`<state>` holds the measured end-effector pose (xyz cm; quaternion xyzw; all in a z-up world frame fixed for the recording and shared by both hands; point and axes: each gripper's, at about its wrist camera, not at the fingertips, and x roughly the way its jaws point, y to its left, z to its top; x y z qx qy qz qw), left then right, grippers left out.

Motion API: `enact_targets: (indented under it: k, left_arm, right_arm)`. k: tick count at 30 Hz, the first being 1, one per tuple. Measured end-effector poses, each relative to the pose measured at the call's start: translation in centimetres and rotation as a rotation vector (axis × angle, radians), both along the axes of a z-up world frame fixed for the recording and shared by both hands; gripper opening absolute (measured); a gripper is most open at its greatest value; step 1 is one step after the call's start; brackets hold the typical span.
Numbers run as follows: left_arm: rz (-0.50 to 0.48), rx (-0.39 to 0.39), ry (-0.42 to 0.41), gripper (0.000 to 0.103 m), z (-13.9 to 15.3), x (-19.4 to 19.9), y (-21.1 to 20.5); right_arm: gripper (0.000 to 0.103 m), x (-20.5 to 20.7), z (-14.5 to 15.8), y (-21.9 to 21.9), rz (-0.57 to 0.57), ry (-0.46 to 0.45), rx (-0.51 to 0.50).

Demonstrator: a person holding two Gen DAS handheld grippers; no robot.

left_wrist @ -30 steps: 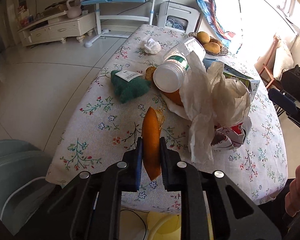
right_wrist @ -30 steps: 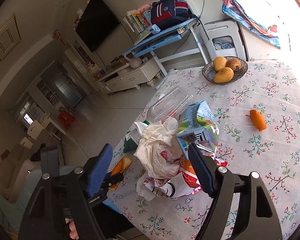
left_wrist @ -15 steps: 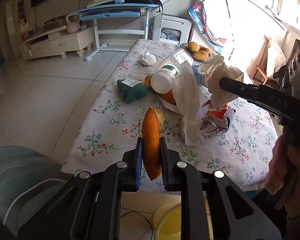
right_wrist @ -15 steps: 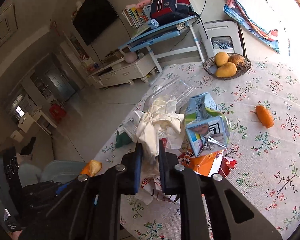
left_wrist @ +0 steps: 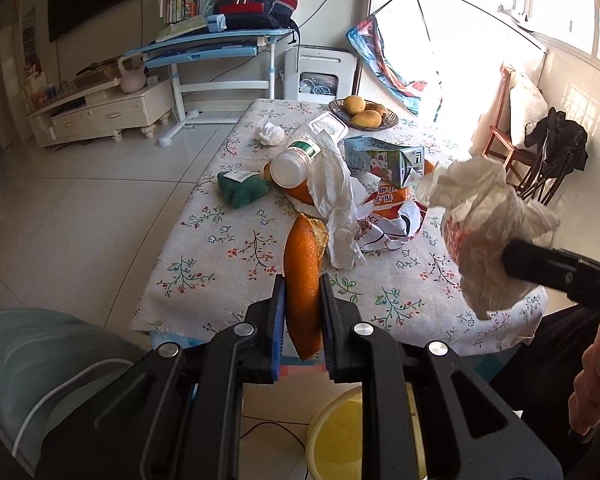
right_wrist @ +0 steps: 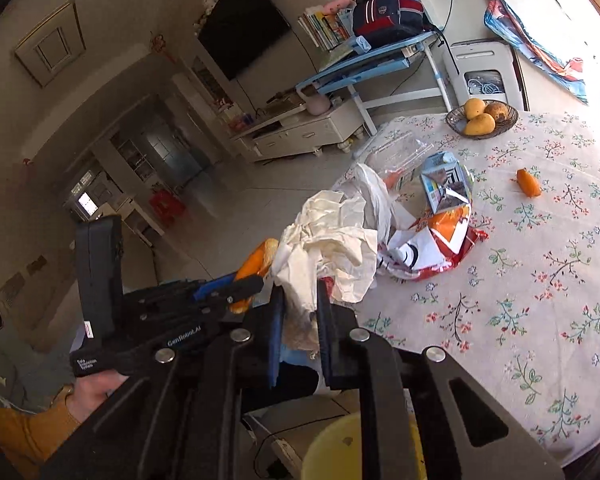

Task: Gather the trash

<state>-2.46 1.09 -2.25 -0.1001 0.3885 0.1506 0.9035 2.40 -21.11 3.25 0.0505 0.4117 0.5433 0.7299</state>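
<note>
Our right gripper (right_wrist: 298, 312) is clamped on a wad of crumpled paper (right_wrist: 332, 244), its jaws having just closed around it, and the wad hangs clear of the table (right_wrist: 540, 320), just beside the near edge. Our left gripper (left_wrist: 302, 312) pinches a curved strip of orange peel (left_wrist: 302, 272) between its 2 pads, above that edge too. We judge the paper light, soft and springy, so it is best taken deep in its bunched middle. The peel looks stiffer but slick; we would grip it across its broad faces. A yellow bin (left_wrist: 340, 436) shows below both grippers.
</note>
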Motion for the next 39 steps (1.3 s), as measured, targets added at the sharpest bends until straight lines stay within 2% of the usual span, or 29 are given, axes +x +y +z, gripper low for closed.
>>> enact_targets:
  k: [8,10,12,13,18,23,26,28,30,34,37,39]
  left_arm:
    - [-0.078,-0.025,0.009,0.016,-0.3,-2.3,-2.7]
    - [-0.103,-0.036,0.021,0.016,-0.8,-2.8,-3.6]
    - [-0.125,-0.057,0.035,0.016,-1.5,-3.2,-4.5]
    - [-0.135,-0.065,0.045,0.016,-2.0,-3.3,-5.1]
    - [-0.193,-0.106,0.104,0.016,-4.4,-3.9,-7.6]
    - [-0.253,-0.133,0.176,0.016,-6.8,-4.3,-9.8]
    - [-0.292,-0.145,0.248,0.017,-8.4,-4.1,-10.7]
    - [-0.299,-0.134,0.278,0.030,-9.0,-4.2,-11.1]
    - [-0.296,-0.107,0.279,0.053,-9.0,-4.3,-11.3]
    - [-0.261,-0.039,0.242,0.062,-7.9,-4.3,-10.7]
    - [-0.203,0.007,0.185,0.071,-6.3,-4.3,-9.3]
    - [-0.154,0.045,0.141,0.080,-5.1,-4.3,-8.1]
  right_arm:
    - [0.017,-5.2,-5.0,-1.4,0.074,0.056,-0.277]
    - [0.022,-5.9,-6.3,-1.5,0.089,0.071,-0.343]
    - [0.035,-6.1,-7.1,-1.8,0.075,0.066,-0.406]
    - [0.039,-6.3,-7.3,-2.1,0.057,0.067,-0.420]
    - [0.053,-4.6,-6.0,-4.4,-0.078,0.063,-0.390]
    - [0.056,-3.0,-4.6,-6.6,-0.188,0.048,-0.334]
    - [0.058,-1.9,-3.9,-7.0,-0.245,0.033,-0.307]
    - [0.059,-1.1,-3.6,-6.8,-0.277,0.027,-0.300]
    - [0.061,-0.5,-3.4,-6.5,-0.298,0.008,-0.299]
    - [0.068,1.4,-3.1,-5.1,-0.340,-0.051,-0.314]
    - [0.071,3.6,-3.0,-4.0,-0.375,-0.103,-0.332]
    - [0.077,5.6,-3.2,-2.6,-0.392,-0.138,-0.358]
